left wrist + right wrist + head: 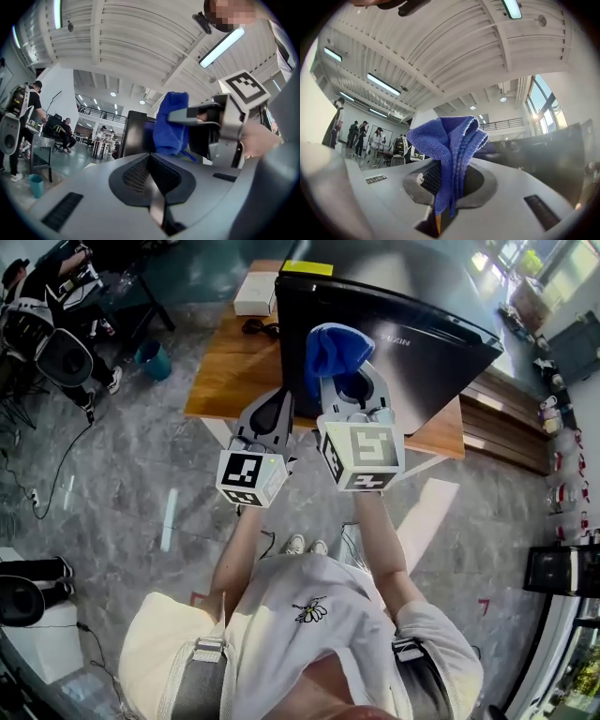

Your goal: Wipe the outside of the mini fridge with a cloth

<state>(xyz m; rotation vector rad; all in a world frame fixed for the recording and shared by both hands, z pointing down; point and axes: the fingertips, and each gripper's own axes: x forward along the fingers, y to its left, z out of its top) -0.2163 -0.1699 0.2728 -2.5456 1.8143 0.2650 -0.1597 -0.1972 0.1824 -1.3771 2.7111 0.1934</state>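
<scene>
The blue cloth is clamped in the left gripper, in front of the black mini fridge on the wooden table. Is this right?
Not quite. The right gripper view shows the blue cloth clamped in the right gripper, not the left gripper, whose jaws are shut on nothing. The rest is correct.

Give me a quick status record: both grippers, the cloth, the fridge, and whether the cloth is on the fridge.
left gripper: jaws together, nothing between them
right gripper: shut on the blue cloth
blue cloth: bunched, standing up out of the right jaws
mini fridge: black, standing on the wooden table
contact: in the head view the cloth is held up against the fridge's dark face; whether it touches cannot be told
</scene>
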